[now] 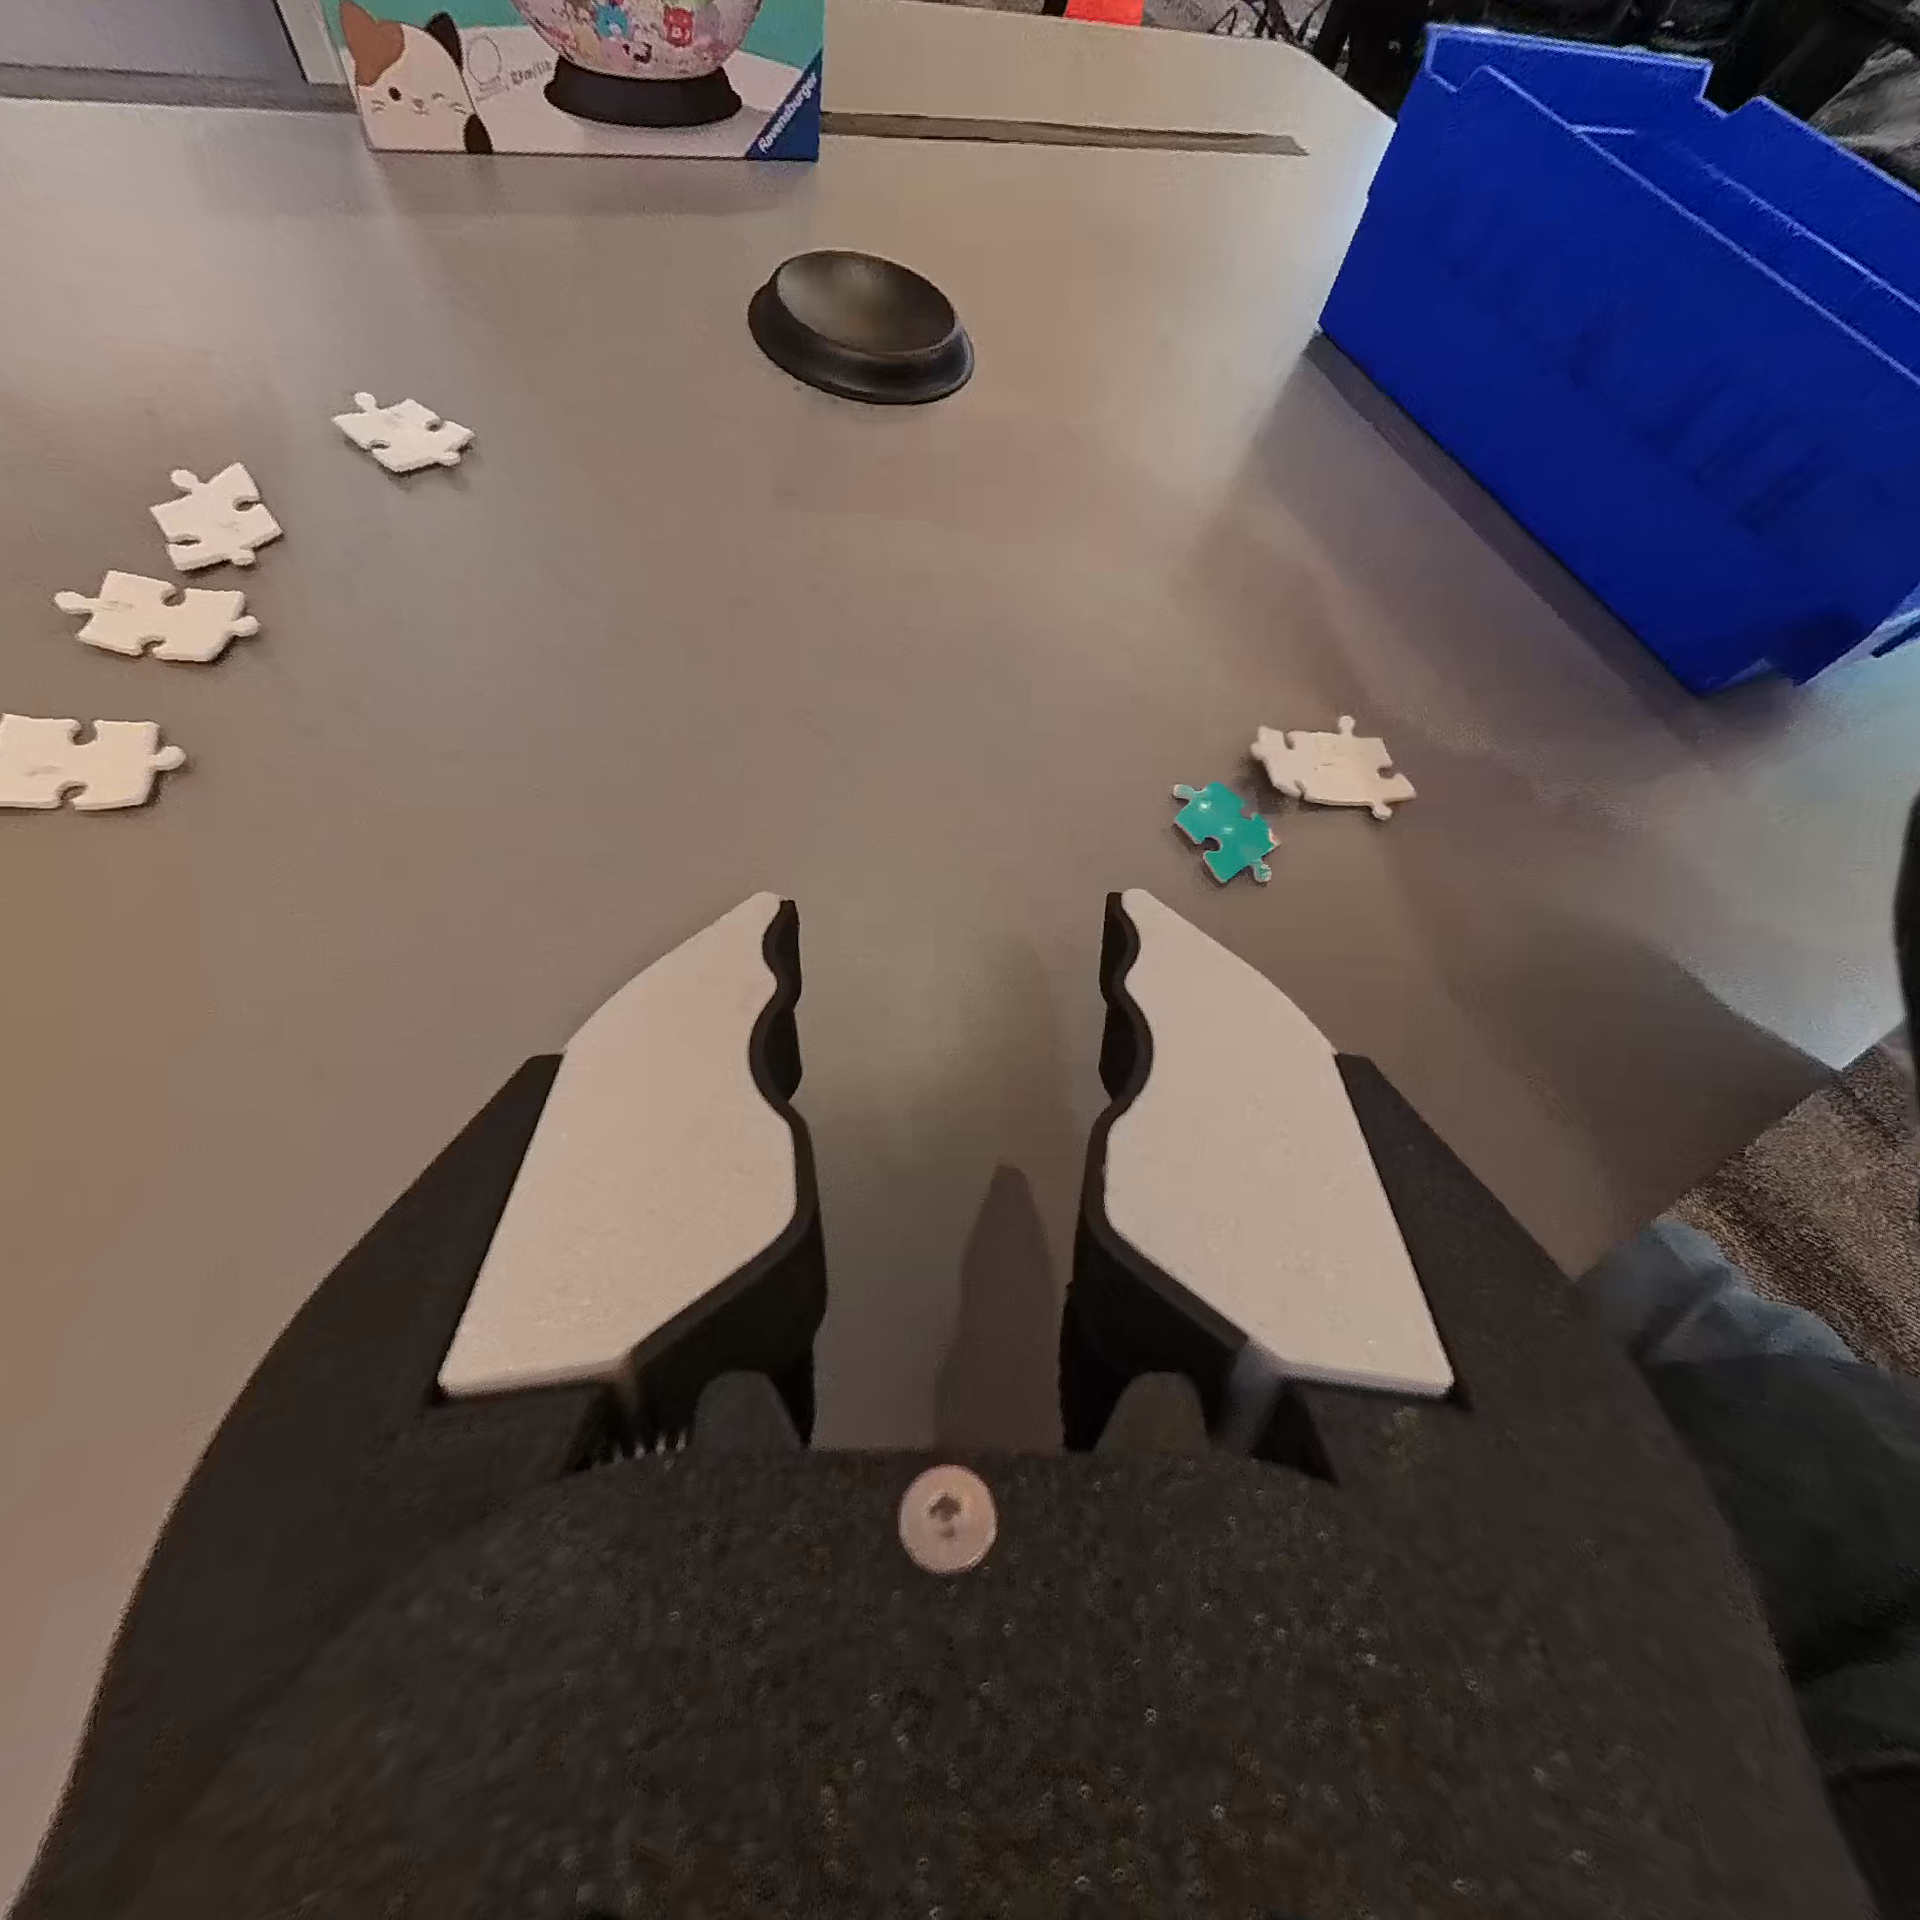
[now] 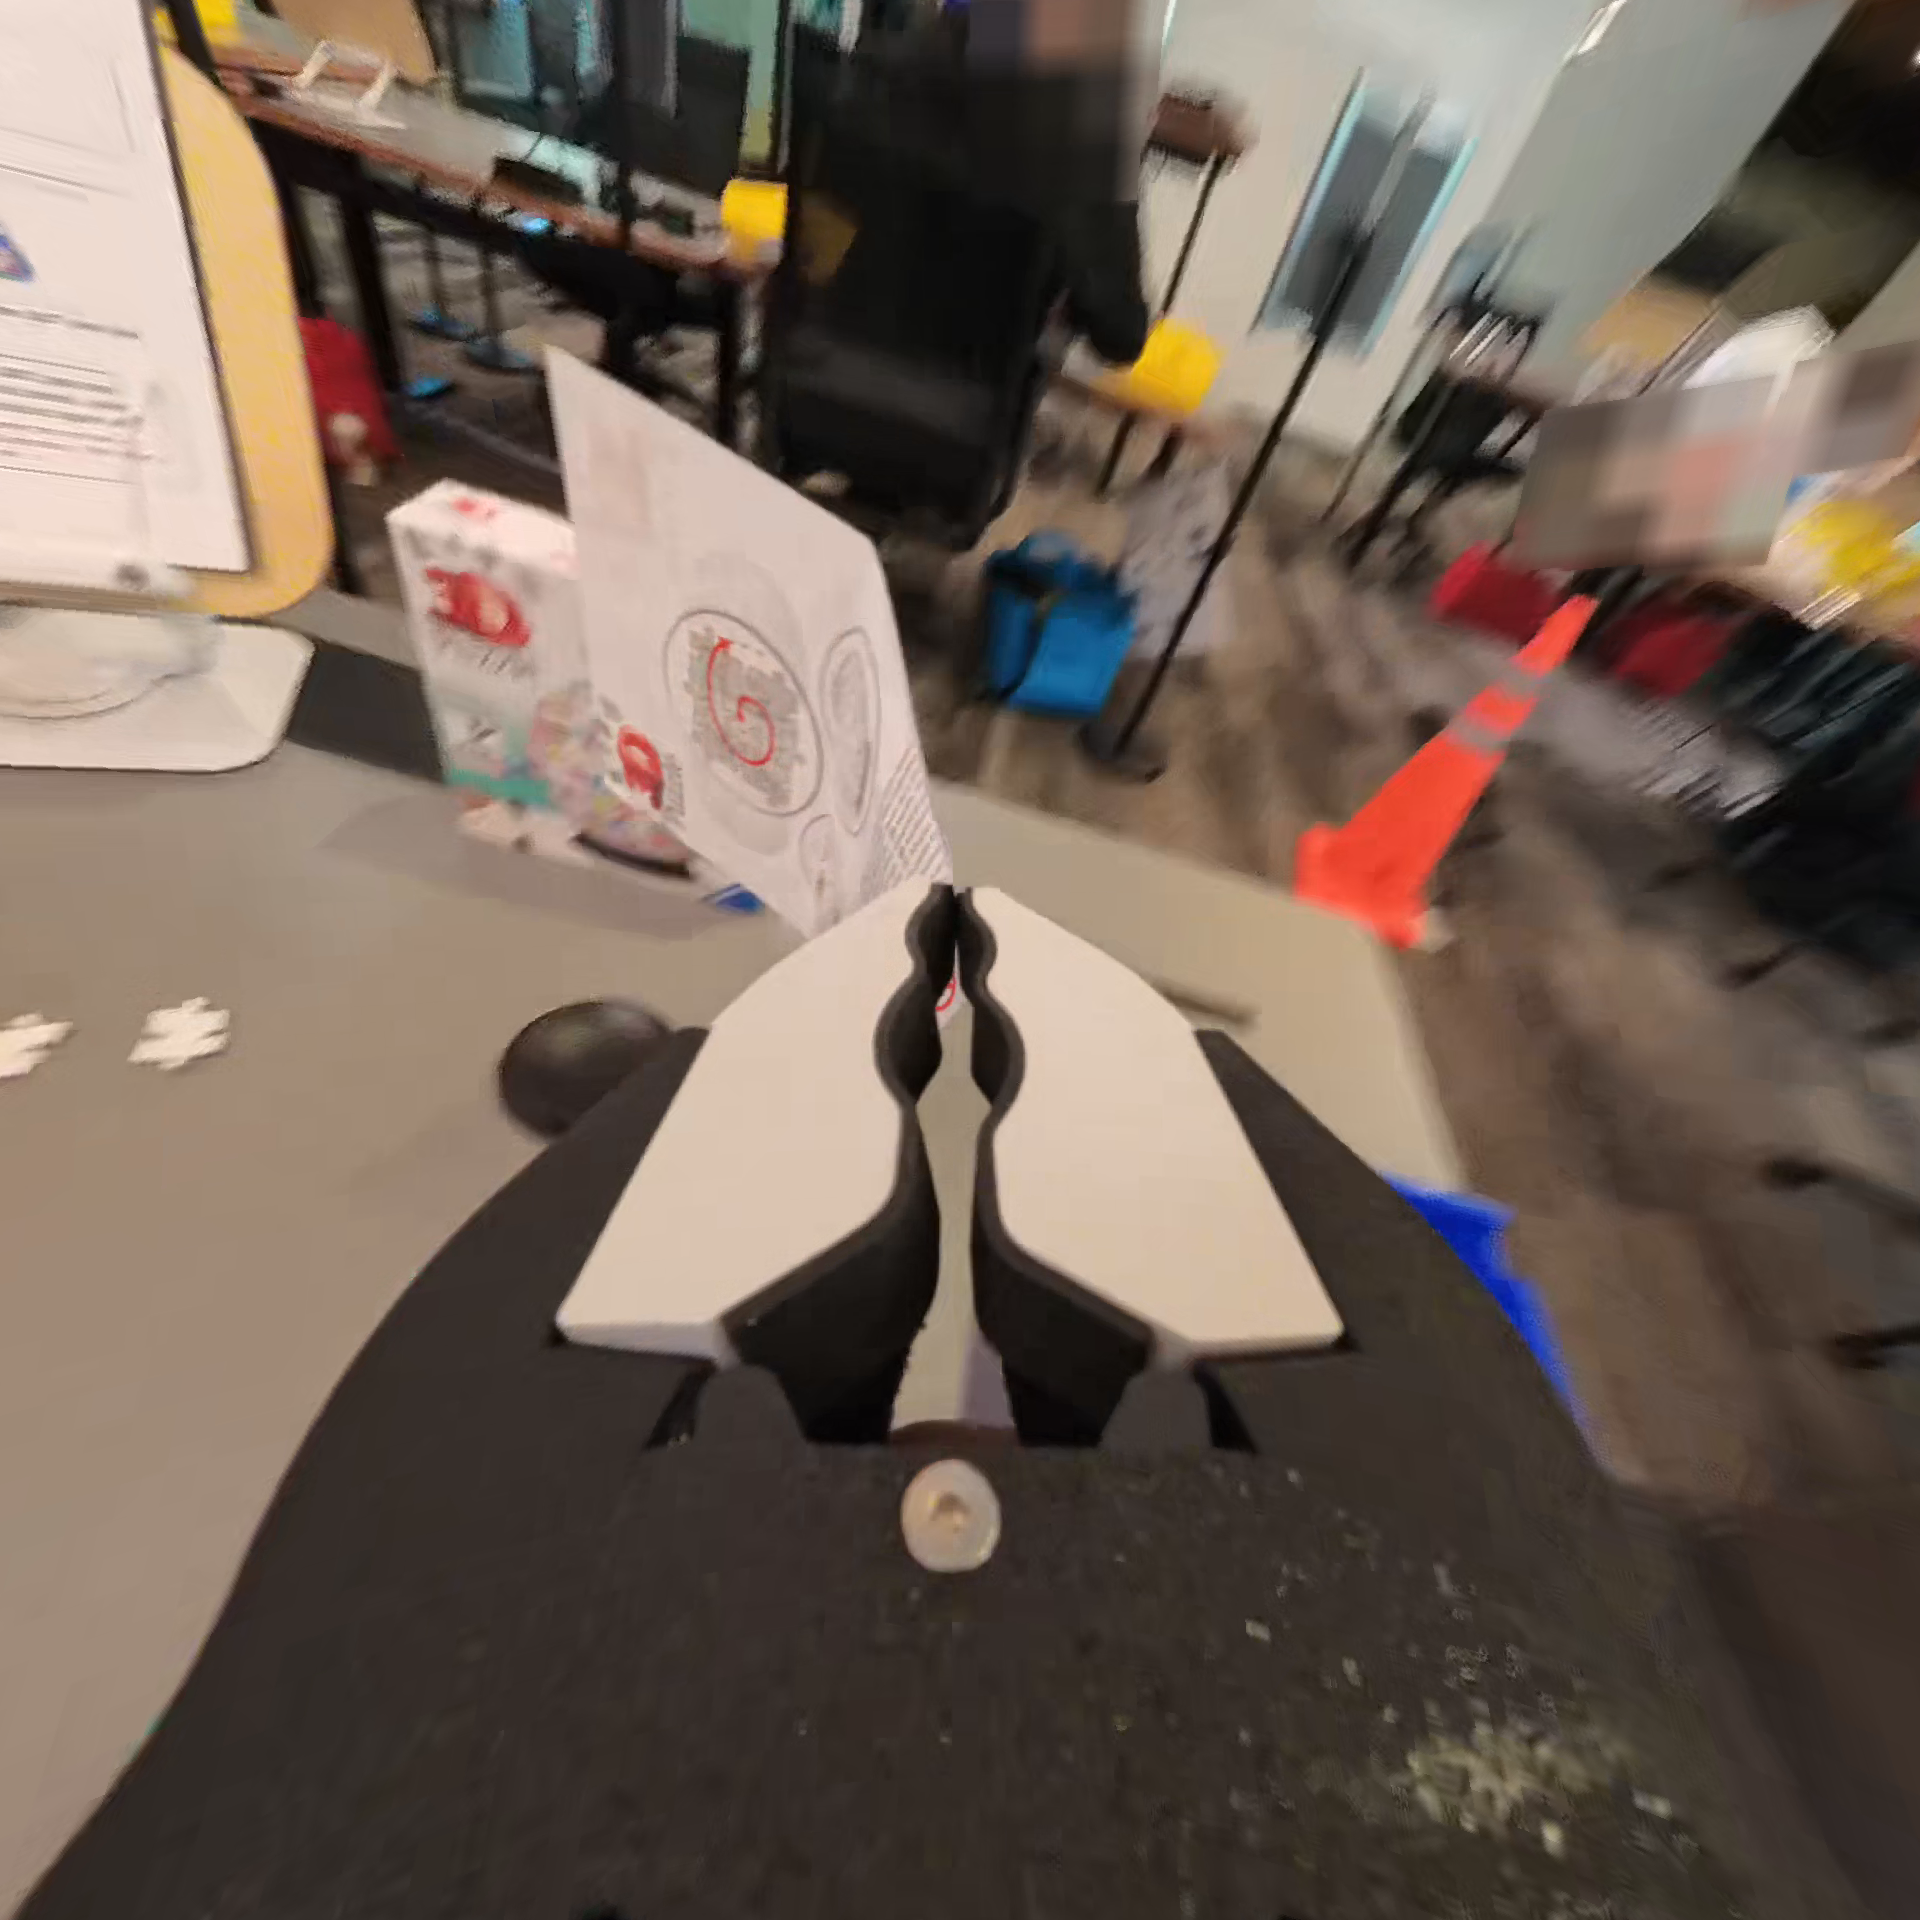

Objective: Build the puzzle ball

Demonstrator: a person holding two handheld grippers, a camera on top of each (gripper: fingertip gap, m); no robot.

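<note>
My left gripper (image 1: 951,914) is open and empty above the grey table (image 1: 727,727). A teal puzzle piece (image 1: 1226,831) and a white piece (image 1: 1333,767) lie just right of its fingertips. Several white pieces (image 1: 216,516) lie at the left. The black ball stand (image 1: 860,325) sits ahead. My right gripper (image 2: 956,899) is shut on a white printed instruction sheet (image 2: 727,665), which stands up and to the left from the fingertips. The puzzle box (image 2: 520,665) stands behind the sheet; it also shows in the left wrist view (image 1: 582,78).
A blue bin (image 1: 1642,343) stands at the table's right edge. A monitor (image 2: 104,312) stands at the back left. An orange cone (image 2: 1444,769) is on the floor beyond the table. The right wrist view is blurred by motion. The left gripper's tips are roughly 40 cm from the right gripper's. The teal puzzle piece (image 1: 1226,831) is about 11 cm from my left fingertips and 35 cm from my right.
</note>
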